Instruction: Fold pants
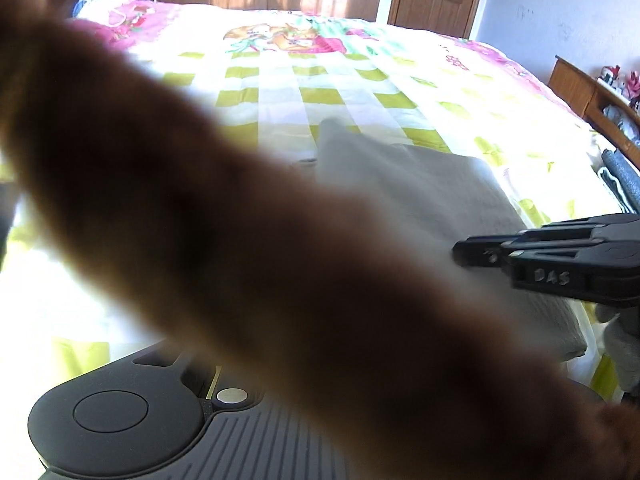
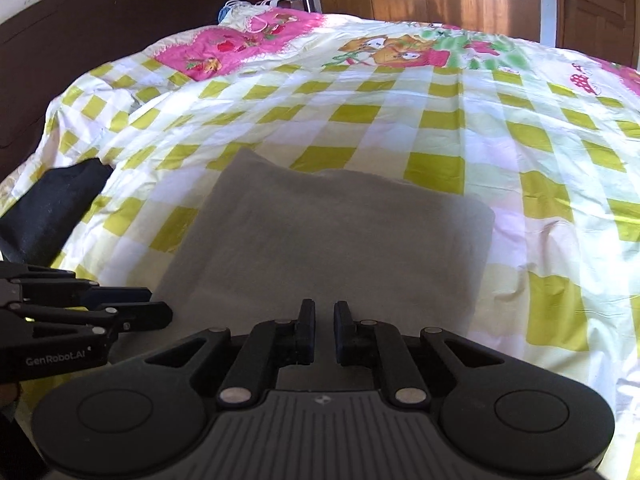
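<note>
**A:** Start at your left. What's there?

**B:** In your right wrist view, a dark garment [image 2: 56, 204] lies on the bed [image 2: 400, 120] well off to the left, beyond your left claw [image 2: 160, 312]. That claw comes in side-on, just beside the near left edge of the pants; its fingers lie almost together with nothing seen between them, though I cannot tell for sure from this angle. Its own camera is mostly covered by a blurred brown shape [image 1: 240, 240].

**A:** And the pants?

**B:** The grey pants [image 2: 332, 240] lie folded into a rectangle on the checked bedcover, straight ahead of your right claw [image 2: 324, 316]. Its jaws stand a little apart and hold nothing, over the near edge of the pants.
</note>
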